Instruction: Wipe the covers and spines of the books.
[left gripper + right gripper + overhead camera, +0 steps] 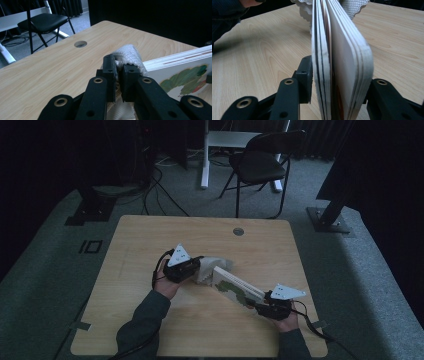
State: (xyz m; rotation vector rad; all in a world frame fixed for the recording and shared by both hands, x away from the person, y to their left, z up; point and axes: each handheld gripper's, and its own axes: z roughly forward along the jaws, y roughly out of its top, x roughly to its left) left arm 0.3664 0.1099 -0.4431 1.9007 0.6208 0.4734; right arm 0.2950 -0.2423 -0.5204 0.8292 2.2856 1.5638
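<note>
Left gripper [118, 72]: jaws nearly closed, pinching the white cloth [128, 55] against the book's [235, 287] far end, apparently for wiping. Right gripper [335, 82]: jaws partly open, clamping the book's near edge, steadying it over the table [150, 235].

Board book [342, 62]: top and bottom cut by frame edges in right gripper view; near corner blurred; cover picture edge-on, unreadable. In left gripper view, book [185, 72] cut by right edge; green cover figure partly hidden behind jaw.
Cloth [127, 56]: lower part hidden behind left gripper [119, 75] jaws; far end behind book in right gripper view.
Right gripper [337, 82]: pads hidden by book.
Person's forearms [142, 320]: cut by bottom edge.
</note>
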